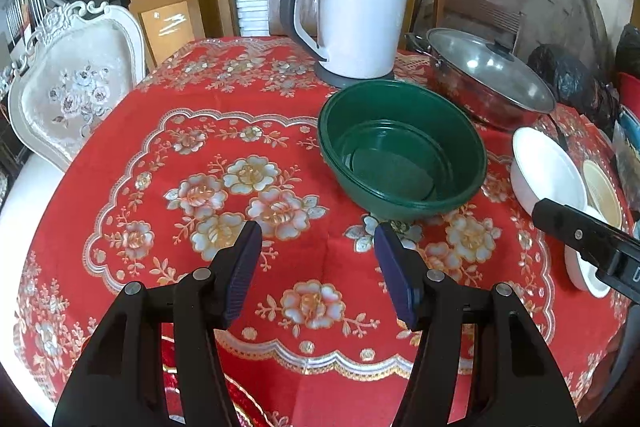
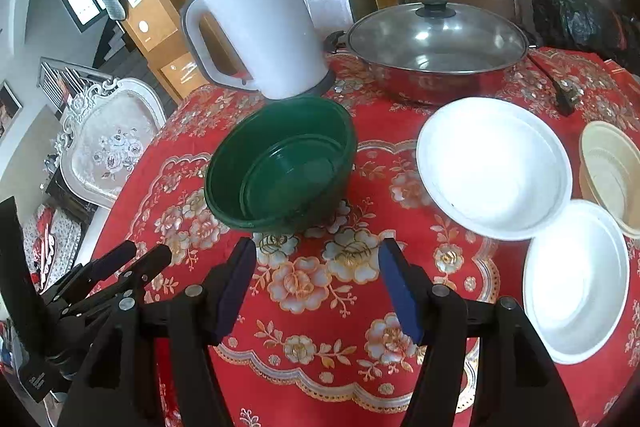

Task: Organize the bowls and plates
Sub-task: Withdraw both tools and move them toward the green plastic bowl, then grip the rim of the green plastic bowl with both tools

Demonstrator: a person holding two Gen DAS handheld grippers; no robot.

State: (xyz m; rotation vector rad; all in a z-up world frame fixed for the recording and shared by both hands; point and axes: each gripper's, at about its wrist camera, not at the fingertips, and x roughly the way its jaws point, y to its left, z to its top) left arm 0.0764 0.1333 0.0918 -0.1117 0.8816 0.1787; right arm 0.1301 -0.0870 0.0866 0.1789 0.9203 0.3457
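A dark green bowl (image 1: 402,151) (image 2: 280,163) with a smaller green bowl nested in it sits mid-table. Right of it lie two white plates (image 2: 494,167) (image 2: 576,281) and a cream bowl (image 2: 612,175); the left wrist view shows one white plate (image 1: 548,171) and the cream bowl (image 1: 602,193) at its right edge. My left gripper (image 1: 318,243) hovers open over the cloth just short of the green bowl, holding nothing. My right gripper (image 2: 318,255) is open too, empty, near the green bowl's front. The right gripper's fingers (image 1: 592,239) reach in over the plates; the left gripper's fingers (image 2: 132,263) show at lower left.
A white electric kettle (image 1: 356,7) (image 2: 264,35) stands behind the green bowl. A lidded steel wok (image 1: 488,79) (image 2: 436,51) sits at the back right, its black cord (image 2: 556,83) trailing. The red floral tablecloth (image 1: 200,187) covers the round table; a white chair (image 1: 76,87) stands at its left.
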